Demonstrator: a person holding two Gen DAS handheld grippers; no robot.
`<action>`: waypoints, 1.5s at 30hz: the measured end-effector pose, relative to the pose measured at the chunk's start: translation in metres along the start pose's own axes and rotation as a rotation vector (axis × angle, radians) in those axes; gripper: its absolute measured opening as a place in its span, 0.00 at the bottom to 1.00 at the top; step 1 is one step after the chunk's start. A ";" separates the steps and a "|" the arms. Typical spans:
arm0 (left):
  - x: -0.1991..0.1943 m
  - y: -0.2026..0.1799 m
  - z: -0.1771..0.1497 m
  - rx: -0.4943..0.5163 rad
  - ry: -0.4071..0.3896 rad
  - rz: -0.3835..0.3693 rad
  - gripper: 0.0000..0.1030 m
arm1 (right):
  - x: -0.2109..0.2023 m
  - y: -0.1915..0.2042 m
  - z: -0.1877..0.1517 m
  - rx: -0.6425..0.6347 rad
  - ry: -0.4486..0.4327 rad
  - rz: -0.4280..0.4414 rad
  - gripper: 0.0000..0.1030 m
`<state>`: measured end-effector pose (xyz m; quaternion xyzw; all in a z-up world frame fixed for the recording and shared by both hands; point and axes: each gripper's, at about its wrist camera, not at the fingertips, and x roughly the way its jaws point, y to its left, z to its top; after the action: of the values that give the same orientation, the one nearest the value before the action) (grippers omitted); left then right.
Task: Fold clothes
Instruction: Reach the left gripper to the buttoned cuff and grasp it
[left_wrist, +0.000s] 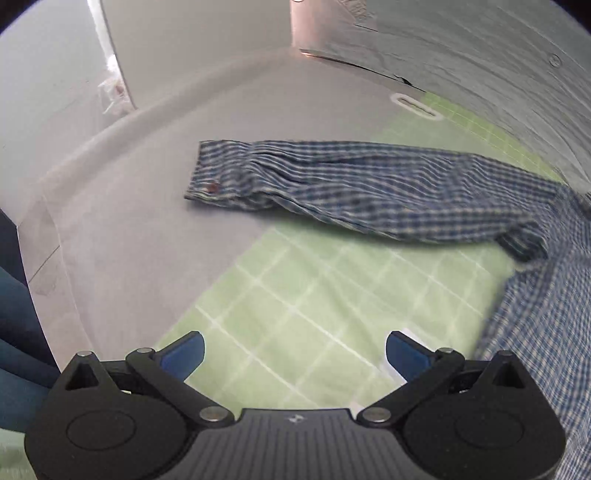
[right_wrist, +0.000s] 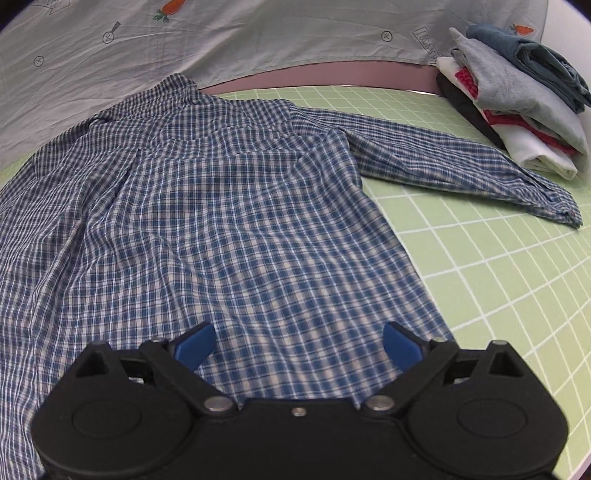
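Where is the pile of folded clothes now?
In the right wrist view, the pile sits far right on the green mat, just beyond the shirt sleeve's cuff.

The grey printed sheet (right_wrist: 258, 40) hanging past the far edge of the counter carries boxed outline lettering near its lower hem (right_wrist: 424, 44), perhaps beginning "LO", but too distorted to read. A similar box at its upper left (right_wrist: 50, 5) is cut off. Nothing else bears legible text.
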<state>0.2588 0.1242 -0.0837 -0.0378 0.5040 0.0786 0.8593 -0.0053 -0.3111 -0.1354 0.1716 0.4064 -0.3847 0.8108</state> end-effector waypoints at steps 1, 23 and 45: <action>0.006 0.011 0.009 -0.021 -0.002 0.008 1.00 | 0.001 0.003 -0.001 0.013 0.003 -0.018 0.95; 0.092 0.037 0.092 0.049 -0.101 0.255 0.98 | 0.025 0.010 0.015 0.167 0.028 -0.141 1.00; 0.075 0.081 0.115 -0.319 -0.101 0.027 0.98 | 0.030 0.005 0.014 0.185 0.026 -0.116 1.00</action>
<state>0.3793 0.2281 -0.0915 -0.1631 0.4415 0.1710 0.8656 0.0170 -0.3303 -0.1505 0.2267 0.3891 -0.4646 0.7625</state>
